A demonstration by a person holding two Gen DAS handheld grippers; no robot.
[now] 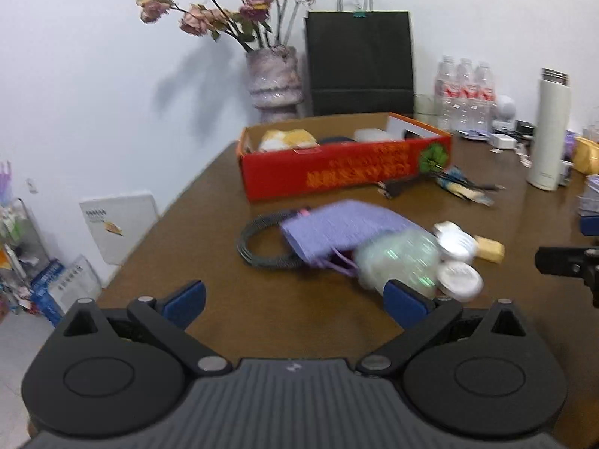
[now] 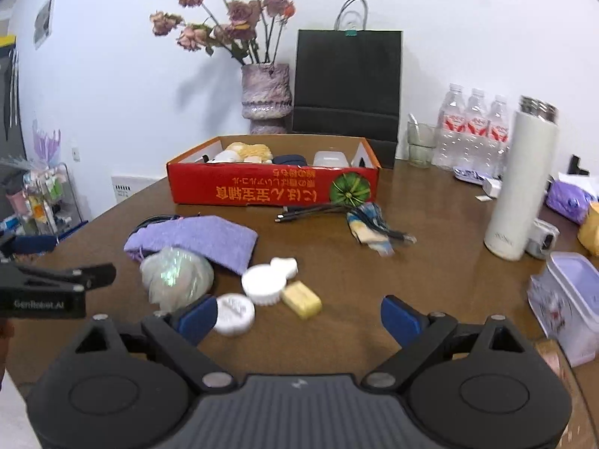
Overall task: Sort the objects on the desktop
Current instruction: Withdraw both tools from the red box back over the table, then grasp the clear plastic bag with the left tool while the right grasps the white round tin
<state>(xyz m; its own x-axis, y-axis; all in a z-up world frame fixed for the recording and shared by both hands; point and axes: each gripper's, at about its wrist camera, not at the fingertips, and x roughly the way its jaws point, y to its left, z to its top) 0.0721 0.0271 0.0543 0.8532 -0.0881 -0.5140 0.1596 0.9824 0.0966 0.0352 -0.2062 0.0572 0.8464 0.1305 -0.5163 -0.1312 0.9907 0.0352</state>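
A red cardboard box (image 1: pixel 337 172) (image 2: pixel 269 189) holding several items stands mid-table. In front of it lie a purple cloth (image 1: pixel 337 228) (image 2: pixel 202 237), a shiny clear bag (image 1: pixel 397 262) (image 2: pixel 176 277), white round lids (image 1: pixel 458 278) (image 2: pixel 262 284), a yellow block (image 1: pixel 488 249) (image 2: pixel 301 299), a dark wire coil (image 1: pixel 258 243) and a cable bundle (image 1: pixel 441 183) (image 2: pixel 359 220). My left gripper (image 1: pixel 295 305) is open and empty above the table, short of the pile. My right gripper (image 2: pixel 299 318) is open and empty, just short of the lids and block.
At the back stand a vase of dried roses (image 2: pixel 265 89), a black paper bag (image 2: pixel 348 82), water bottles (image 2: pixel 475 127) and a glass (image 2: pixel 419 144). A white flask (image 2: pixel 520 183) and a lidded plastic tub (image 2: pixel 572 299) stand on the right. The brown table's left edge (image 1: pixel 157 232) drops to the floor.
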